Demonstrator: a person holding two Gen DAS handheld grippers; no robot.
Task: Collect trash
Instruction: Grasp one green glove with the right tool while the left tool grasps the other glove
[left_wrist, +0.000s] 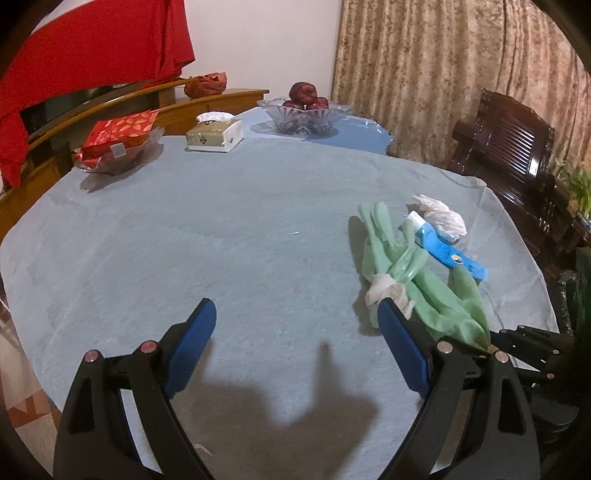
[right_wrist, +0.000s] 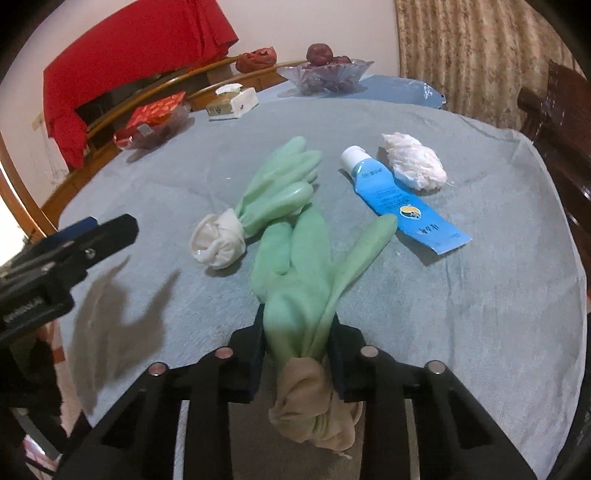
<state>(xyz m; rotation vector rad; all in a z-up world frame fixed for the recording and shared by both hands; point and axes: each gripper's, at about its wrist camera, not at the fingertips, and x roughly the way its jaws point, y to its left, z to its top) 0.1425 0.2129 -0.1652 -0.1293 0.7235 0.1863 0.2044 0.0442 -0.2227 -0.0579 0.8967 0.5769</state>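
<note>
Two green rubber gloves lie on the blue-grey tablecloth. My right gripper (right_wrist: 297, 325) is shut on the near glove (right_wrist: 299, 266) at its wrist, with the beige cuff bunched behind the fingers. The far glove (right_wrist: 280, 184) with a white cuff lies just beyond it. A blue tube (right_wrist: 399, 199) and a crumpled white tissue (right_wrist: 413, 160) lie to the right. My left gripper (left_wrist: 295, 325) is open and empty above the cloth, left of the gloves (left_wrist: 402, 266), the tube (left_wrist: 443, 251) and the tissue (left_wrist: 439, 216).
At the far side stand a glass bowl of red fruit (left_wrist: 304, 112), a tissue box (left_wrist: 214, 134) and a dish with a red packet (left_wrist: 118, 142). A dark wooden chair (left_wrist: 517, 155) is at the right. A curtain hangs behind.
</note>
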